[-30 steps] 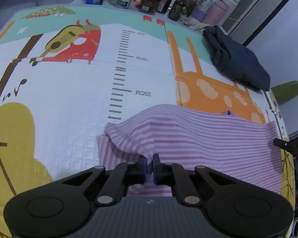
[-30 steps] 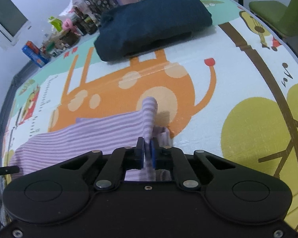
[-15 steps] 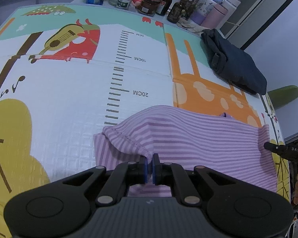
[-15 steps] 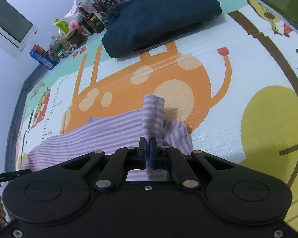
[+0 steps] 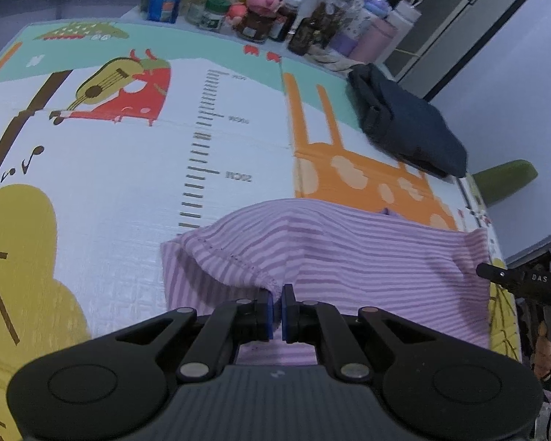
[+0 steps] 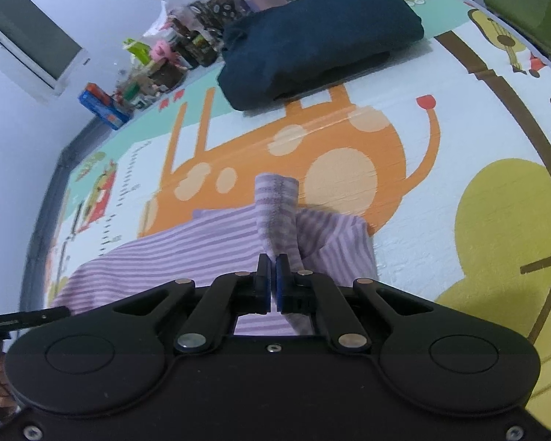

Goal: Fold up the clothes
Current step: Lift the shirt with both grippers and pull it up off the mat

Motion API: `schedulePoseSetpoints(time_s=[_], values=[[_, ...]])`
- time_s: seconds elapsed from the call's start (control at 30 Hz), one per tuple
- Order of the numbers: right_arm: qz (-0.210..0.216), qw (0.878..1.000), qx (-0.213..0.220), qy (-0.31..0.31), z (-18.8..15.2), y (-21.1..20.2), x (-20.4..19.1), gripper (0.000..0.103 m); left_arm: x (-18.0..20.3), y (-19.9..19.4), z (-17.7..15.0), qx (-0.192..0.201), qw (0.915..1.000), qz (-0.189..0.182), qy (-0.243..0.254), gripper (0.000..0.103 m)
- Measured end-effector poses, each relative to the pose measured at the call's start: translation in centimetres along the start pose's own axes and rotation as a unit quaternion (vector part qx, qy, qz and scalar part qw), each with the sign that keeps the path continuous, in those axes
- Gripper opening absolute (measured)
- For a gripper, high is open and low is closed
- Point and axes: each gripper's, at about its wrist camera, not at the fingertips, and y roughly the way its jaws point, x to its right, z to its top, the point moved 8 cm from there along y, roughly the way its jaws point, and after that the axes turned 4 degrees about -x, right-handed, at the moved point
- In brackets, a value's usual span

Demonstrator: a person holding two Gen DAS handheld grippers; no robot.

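Observation:
A purple striped garment (image 5: 349, 257) lies across the near part of a cartoon play mat (image 5: 128, 169). My left gripper (image 5: 277, 296) is shut on its hemmed left edge, which is lifted into a fold. My right gripper (image 6: 273, 272) is shut on the garment (image 6: 187, 235) at its right end, where a strip of cloth stands up above the pads. In the left wrist view the right gripper (image 5: 521, 279) shows as a black tip at the far right edge. The cloth stretches between both grips.
A folded dark blue garment (image 6: 319, 36) sits at the far side of the mat (image 6: 459, 169). Jars, bottles and boxes (image 5: 260, 11) crowd the back edge. A green chair (image 5: 507, 180) stands beyond the mat's right side.
Both grippers have risen a little with the striped cloth pinched. The held edges stand higher off the mat and the right end's strip sticks up further.

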Motion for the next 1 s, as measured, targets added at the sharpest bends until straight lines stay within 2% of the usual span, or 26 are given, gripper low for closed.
schedulePoseSetpoints(time_s=[0.23, 0.4, 0.67, 0.87, 1.0], values=[[0.043, 0.999, 0.007, -0.008, -1.5, -3.2, -1.0, 0.003, 1.8, -3.1, -2.0, 0.016, 0.9992, -0.017, 0.032, 0.004], [0.073, 0.997, 0.010, -0.019, -3.4, -6.3, -1.8, 0.003, 3.4, -6.1, -4.6, 0.023, 0.9974, -0.040, 0.056, 0.005], [0.102, 0.993, -0.015, -0.058, -9.2, -10.8, -3.2, 0.003, 4.4, -9.8, -12.4, 0.004, 0.9940, -0.040, 0.102, 0.005], [0.132, 0.984, -0.058, -0.102, -15.6, -12.9, -3.8, 0.003, 5.0, -11.6, -19.4, -0.006, 0.9900, -0.048, 0.132, 0.005], [0.143, 0.978, -0.088, -0.125, -20.1, -13.9, -3.3, 0.003, 5.3, -11.7, -23.9, -0.030, 0.9868, -0.044, 0.153, 0.005]])
